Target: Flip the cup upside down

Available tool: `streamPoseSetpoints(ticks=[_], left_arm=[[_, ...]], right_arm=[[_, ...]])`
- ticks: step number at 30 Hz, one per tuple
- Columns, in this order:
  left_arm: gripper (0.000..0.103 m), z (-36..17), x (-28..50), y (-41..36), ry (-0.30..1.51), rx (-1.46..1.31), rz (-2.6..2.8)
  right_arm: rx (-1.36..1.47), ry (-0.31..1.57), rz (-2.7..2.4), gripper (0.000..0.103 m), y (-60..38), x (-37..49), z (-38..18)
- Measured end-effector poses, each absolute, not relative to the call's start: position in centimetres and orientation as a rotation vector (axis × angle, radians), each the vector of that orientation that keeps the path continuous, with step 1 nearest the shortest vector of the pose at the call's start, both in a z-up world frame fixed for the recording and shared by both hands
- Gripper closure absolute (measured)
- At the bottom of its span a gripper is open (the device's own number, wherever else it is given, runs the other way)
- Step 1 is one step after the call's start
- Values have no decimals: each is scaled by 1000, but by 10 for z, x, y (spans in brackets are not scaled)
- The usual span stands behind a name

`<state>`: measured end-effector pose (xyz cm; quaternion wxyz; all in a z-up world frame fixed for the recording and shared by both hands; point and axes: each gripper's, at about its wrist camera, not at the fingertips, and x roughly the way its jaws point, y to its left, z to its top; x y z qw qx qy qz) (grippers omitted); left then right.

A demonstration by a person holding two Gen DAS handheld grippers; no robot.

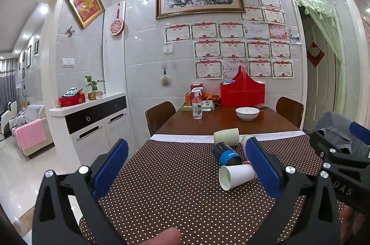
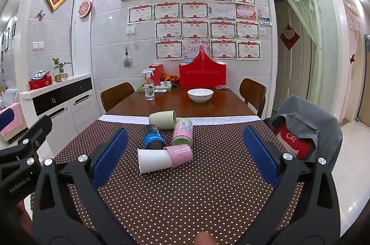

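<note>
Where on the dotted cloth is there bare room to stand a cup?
Bare dotted cloth between the tools and the white cup. Crowded behind it, where the pink cup, blue can and green cup cluster.

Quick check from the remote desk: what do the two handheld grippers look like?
Both match: left gripper and right gripper have black angular frames, flat blue pads on the jaws, and silver screws. Side bodies carry pale lettering. No cables or sleeves show.
</note>
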<state>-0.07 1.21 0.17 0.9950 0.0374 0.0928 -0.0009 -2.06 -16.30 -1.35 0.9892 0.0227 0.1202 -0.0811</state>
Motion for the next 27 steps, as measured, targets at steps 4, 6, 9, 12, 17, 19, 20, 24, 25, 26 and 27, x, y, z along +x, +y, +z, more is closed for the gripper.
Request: streamPoseSetpoints(ticks=[4,6,9,12,17,19,20,24,25,26,27], left_arm=[[4,2,-1,13,186,75,-3],[4,1,-1,13,186,75,-2],[4,1,-1,13,185,75,-2],[4,1,0,13,186,74,-2],[4,2,0,14,189,74,-2],[4,2,0,16,191,74,-2],[4,2,2,17,192,73,-1],[4,3,4,17,196,75,0],[4,3,4,17,200,76,-1],[4,1,7,12,204,78,0],[4,0,9,11,207,79,1]], right_arm=[[46,241,-164,6,-160,-21,-12],[46,242,-163,6,-158,-20,-12],[46,241,-164,6,-158,-20,-12],[45,241,-163,6,-161,-21,-13],[44,241,-163,6,-159,-20,-12],[45,243,-162,6,-159,-20,-12],[44,243,-161,6,-160,-20,-12],[41,244,-161,6,-159,-20,-11],[41,245,-160,6,-157,-18,-10],[41,246,-160,6,-155,-17,-10],[41,249,-159,6,-153,-15,-10]])
